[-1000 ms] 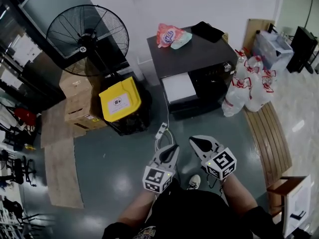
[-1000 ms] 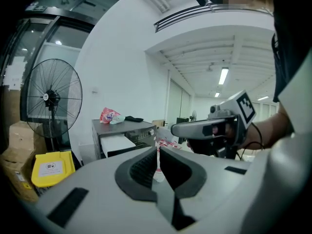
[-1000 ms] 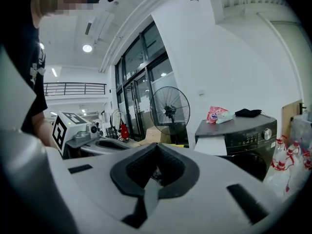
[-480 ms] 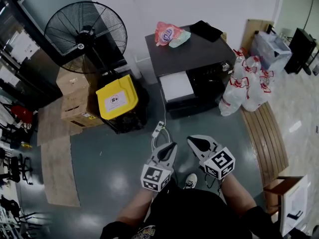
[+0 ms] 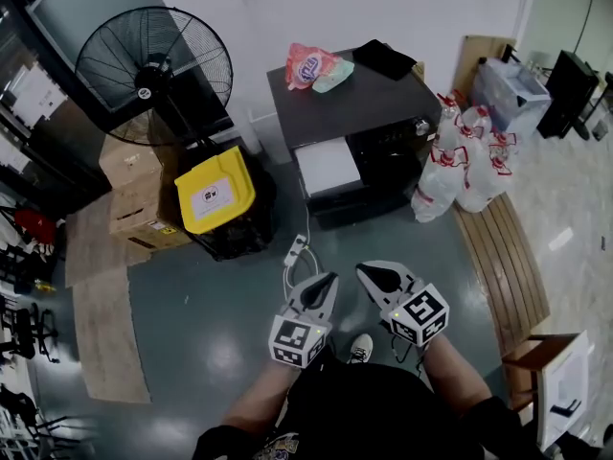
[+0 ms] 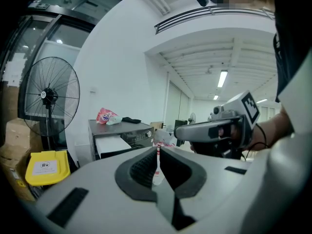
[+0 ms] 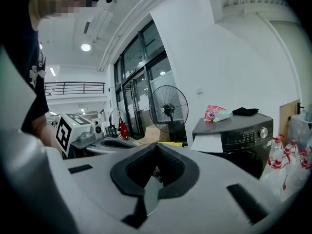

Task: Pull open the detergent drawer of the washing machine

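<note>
With my left tongs (image 6: 158, 151) and right tongs (image 7: 156, 149) both pinched shut on nothing, well short of the dark grey washing machine (image 5: 356, 99), I judge its white slab-like detergent drawer (image 5: 329, 168) may already jut out, so I look closer first.

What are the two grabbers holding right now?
Nothing. The left gripper and the right gripper are both shut and empty, well short of the washing machine.
</note>
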`<action>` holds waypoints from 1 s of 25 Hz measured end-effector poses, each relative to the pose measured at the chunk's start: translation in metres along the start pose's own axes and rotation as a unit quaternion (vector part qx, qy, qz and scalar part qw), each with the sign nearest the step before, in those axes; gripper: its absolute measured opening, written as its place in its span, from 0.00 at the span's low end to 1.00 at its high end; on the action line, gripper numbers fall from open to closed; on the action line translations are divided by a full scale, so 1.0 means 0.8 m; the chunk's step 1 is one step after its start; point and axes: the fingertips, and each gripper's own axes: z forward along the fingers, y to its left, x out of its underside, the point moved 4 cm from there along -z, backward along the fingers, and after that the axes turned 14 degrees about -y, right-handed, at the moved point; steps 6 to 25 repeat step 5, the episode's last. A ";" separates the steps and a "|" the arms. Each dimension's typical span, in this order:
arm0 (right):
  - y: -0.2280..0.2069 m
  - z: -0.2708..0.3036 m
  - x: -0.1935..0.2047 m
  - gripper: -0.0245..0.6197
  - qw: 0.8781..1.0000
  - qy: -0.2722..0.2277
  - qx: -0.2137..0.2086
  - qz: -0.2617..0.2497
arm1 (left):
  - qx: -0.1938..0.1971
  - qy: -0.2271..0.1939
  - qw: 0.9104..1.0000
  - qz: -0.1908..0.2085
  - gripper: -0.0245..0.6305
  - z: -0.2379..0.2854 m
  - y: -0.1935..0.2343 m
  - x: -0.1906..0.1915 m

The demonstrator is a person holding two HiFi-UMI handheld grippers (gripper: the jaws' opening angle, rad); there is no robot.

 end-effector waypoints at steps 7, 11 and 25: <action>-0.007 -0.010 0.002 0.04 1.000 0.000 0.005 0.000 | 0.001 -0.003 1.000 0.000 0.07 0.008 -0.005 0.001; -0.007 -0.010 0.002 0.04 1.000 0.000 0.005 0.000 | 0.001 -0.003 1.000 0.000 0.07 0.008 -0.005 0.001; -0.007 -0.010 0.002 0.04 1.000 0.000 0.005 0.000 | 0.001 -0.003 1.000 0.000 0.07 0.008 -0.005 0.001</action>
